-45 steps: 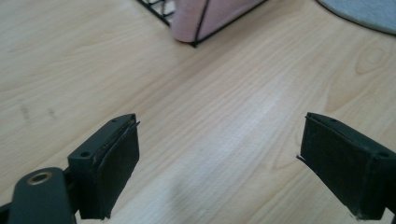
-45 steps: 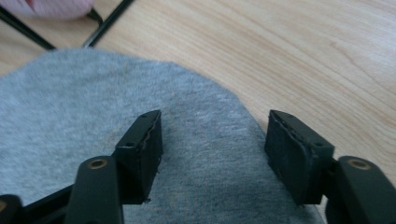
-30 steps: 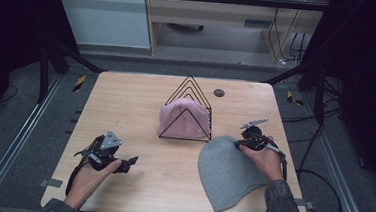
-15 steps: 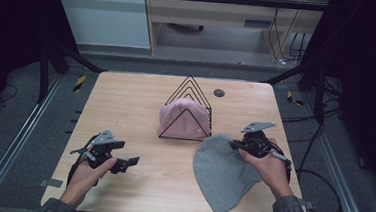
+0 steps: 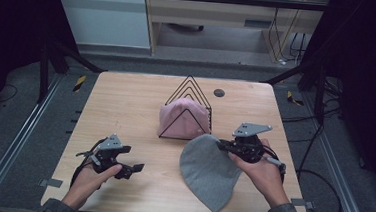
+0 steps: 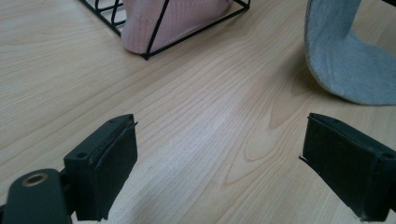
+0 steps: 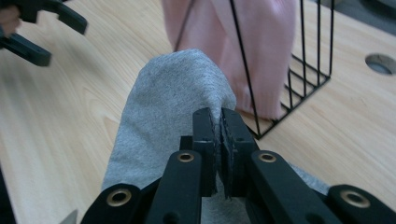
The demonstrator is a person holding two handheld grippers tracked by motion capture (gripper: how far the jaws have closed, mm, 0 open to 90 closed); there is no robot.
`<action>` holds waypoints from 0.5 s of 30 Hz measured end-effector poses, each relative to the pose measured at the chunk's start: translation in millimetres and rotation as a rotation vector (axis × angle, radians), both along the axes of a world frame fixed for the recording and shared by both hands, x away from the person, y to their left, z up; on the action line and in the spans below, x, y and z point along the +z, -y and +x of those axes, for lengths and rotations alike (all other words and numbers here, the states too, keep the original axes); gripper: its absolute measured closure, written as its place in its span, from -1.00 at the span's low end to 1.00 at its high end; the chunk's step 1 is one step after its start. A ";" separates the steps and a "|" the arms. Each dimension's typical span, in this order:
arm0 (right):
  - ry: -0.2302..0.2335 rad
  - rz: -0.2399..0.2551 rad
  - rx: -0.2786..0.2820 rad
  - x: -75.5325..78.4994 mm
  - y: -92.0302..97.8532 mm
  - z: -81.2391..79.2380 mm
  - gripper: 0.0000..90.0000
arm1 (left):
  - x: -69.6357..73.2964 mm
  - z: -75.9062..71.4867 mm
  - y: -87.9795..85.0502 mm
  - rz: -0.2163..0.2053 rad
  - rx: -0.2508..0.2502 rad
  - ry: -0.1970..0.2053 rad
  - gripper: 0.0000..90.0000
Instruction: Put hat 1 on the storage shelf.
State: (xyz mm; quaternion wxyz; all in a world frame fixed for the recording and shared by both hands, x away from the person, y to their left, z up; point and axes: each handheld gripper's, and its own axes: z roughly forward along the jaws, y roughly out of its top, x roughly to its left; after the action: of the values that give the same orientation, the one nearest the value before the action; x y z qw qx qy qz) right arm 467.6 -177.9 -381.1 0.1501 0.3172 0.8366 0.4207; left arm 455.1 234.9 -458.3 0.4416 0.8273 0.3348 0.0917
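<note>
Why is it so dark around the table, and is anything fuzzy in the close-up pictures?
High view: light falls on the pale wooden table, while the room at both sides stays nearly black. Left gripper view: the grey knitted hat casts a soft shadow on the wood, and the wood grain is sharp. Right gripper view: the black wire rack and pink knitted hat look a little soft.

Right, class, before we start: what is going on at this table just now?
A person works at a wooden table with a gripper in each hand. The right gripper has its jaws shut on the edge of a grey knitted hat, lifting one side while the rest lies on the table. The left gripper rests open near the front edge, holding nothing. Behind the grey hat, a pink hat sits in a black wire rack.
</note>
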 end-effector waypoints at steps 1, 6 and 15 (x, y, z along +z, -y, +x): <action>0.009 0.003 0.008 3.1 -2.6 -1.5 0.91 | 0.9 -0.5 1.2 0.002 -0.007 0.005 -0.78; 0.044 0.021 0.037 20.1 -12.4 -8.3 0.91 | 1.3 -4.2 4.0 -0.004 -0.030 0.025 -0.77; 0.092 0.064 0.072 41.9 -21.9 -11.5 0.91 | 12.7 7.3 10.7 -0.015 -0.065 0.053 -0.73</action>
State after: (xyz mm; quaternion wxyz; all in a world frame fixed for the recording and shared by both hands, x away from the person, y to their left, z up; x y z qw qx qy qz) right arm 456.1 -156.0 -339.2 0.1629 0.2722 0.8256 0.4667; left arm 462.4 224.2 -445.5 0.4592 0.8317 0.2967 0.0966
